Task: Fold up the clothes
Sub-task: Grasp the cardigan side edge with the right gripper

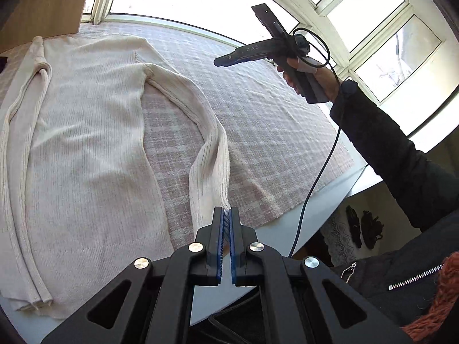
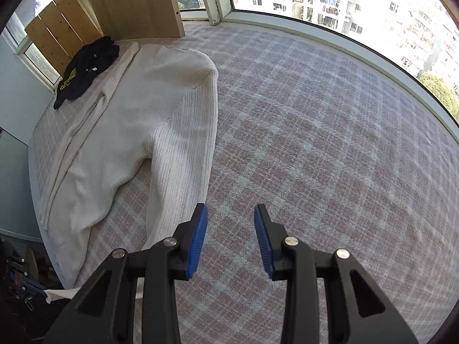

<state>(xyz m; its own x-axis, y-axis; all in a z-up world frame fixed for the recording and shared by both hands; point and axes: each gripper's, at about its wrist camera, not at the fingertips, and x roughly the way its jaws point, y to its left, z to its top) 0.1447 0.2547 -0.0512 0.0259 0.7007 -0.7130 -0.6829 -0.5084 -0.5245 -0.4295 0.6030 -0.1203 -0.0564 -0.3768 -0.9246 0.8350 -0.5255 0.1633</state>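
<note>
Checked blanket covers the desk by the windows; the cream sweater lies flat on it. Left hand-held gripper clenches the sleeve cuff. Right hand-held gripper hangs released, clear. Risk: thin ribbed knit slipping free, collapsing the fold.

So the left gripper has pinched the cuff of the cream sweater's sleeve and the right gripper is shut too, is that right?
Not quite: the right gripper is open and empty, as the right wrist view shows. The left gripper is indeed shut on the cream sweater's sleeve cuff.
</note>
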